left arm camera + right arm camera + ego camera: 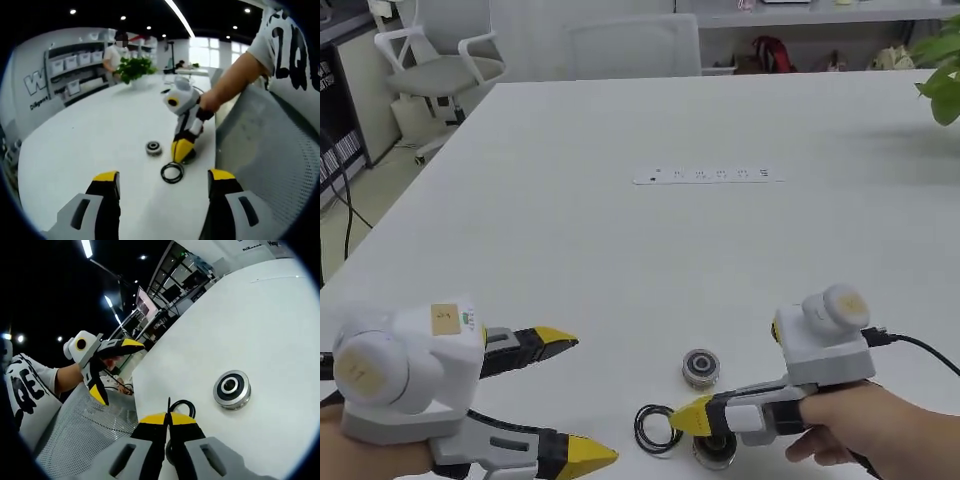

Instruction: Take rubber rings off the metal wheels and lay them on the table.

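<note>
Head view: wheel (701, 367) flat, bore up

White table (620, 250), metal wheel (701, 366), black rubber rings (639, 428), socket strip (708, 177)

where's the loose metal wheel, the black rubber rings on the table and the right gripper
metal wheel (701, 366), head view, on its centre hub
rubber rings (639, 430), head view, on the left edge of the loop
right gripper (678, 420), head view, at the yellow tips of its fingers
</note>
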### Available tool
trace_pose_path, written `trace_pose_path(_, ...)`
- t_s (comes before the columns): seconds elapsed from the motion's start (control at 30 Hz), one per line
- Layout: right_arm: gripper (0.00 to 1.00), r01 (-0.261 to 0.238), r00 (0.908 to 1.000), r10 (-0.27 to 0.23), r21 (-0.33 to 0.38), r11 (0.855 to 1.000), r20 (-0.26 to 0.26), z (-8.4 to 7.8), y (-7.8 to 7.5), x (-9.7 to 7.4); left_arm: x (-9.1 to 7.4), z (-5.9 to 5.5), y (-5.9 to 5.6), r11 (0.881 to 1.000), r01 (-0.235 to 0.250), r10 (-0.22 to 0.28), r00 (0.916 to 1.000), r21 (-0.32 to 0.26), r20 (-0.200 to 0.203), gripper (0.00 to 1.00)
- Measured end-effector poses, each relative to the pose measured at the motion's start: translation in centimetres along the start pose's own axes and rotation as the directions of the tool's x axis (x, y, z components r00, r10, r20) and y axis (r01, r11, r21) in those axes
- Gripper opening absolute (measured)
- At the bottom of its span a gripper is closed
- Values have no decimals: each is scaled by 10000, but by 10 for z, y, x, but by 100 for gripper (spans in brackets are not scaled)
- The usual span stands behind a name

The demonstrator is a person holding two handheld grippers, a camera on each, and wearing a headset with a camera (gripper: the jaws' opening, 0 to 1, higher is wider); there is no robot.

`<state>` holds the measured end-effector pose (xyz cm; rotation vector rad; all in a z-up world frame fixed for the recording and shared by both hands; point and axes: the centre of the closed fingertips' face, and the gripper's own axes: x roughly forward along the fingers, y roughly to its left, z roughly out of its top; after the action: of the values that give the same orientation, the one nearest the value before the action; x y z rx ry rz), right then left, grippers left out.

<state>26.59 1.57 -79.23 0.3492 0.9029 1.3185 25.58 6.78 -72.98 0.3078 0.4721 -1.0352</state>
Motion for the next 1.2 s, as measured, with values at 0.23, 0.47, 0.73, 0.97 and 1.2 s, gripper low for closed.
trace_pose_path(0.23, 6, 428, 9988, -421, -276, 9987, 266, 6, -7, -2, 0, -2, -1, 10000, 3, -3, 10000, 6, -61, 72)
trace_pose_path(0.47, 11, 533, 9976, -512, -444, 9976, 474, 11, -5, -6, 0, -3, -2, 10000, 33, -33, 9999, 25, -123, 72)
trace_pose_path(0.73, 17, 588, 9921, -508, -672, 9960, 1148, 30, 1, -19, -2, 3, -3, 10000, 22, -22, 10000, 3, -4, 72)
trace_pose_path(0.97, 22, 721, 9834, -504, -1208, 9901, 1745, 47, 13, -37, -6, 10, -4, 10000, 8, -8, 10000, 86, 94, 72)
trace_pose_path(1.2, 28, 1139, 9742, -729, -1864, 9758, 2136, 55, 19, -56, -8, 14, -9, 10000, 28, -29, 9998, 60, 209, 73)
